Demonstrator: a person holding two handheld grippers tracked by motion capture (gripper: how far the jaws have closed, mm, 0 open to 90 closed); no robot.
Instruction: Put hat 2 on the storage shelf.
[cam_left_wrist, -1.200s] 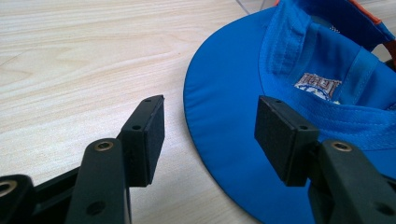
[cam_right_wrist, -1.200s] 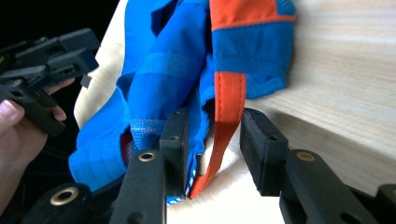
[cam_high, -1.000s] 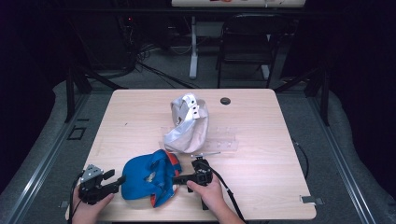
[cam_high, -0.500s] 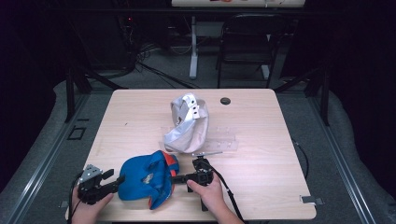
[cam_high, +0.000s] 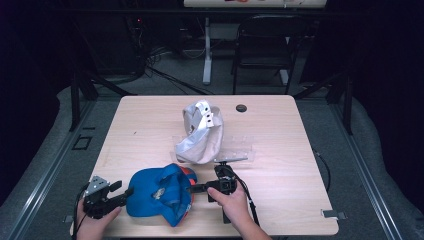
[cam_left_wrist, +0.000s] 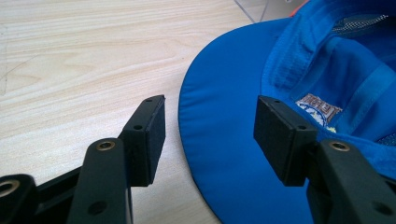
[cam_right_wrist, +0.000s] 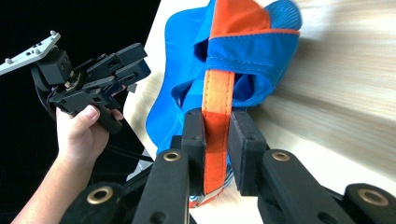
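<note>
A blue cap (cam_high: 155, 196) lies upside down near the table's front edge, its orange back strap (cam_right_wrist: 218, 93) turned toward my right gripper (cam_high: 193, 189). That gripper's jaws have just been closing, and they now pinch the strap (cam_right_wrist: 217, 140), lifting the cap's rear slightly. My left gripper (cam_high: 125, 192) stands open at the cap's left. The edge of the blue brim (cam_left_wrist: 219, 140) reaches into the gap between its pads without touching them. The left gripper (cam_right_wrist: 135, 60) and the hand holding it also show in the right gripper view.
A silver-grey cap (cam_high: 200, 132) sits mid-table on a clear plastic sheet (cam_high: 240, 150). A small black disc (cam_high: 241, 108) lies near the far edge. A dark chair (cam_high: 260, 50) and a white stand leg (cam_high: 206, 55) stand beyond the table (cam_high: 290, 190).
My right gripper has shut on the orange strap and risen a little, lifting the cap's rear edge. The left gripper has stayed in place.
</note>
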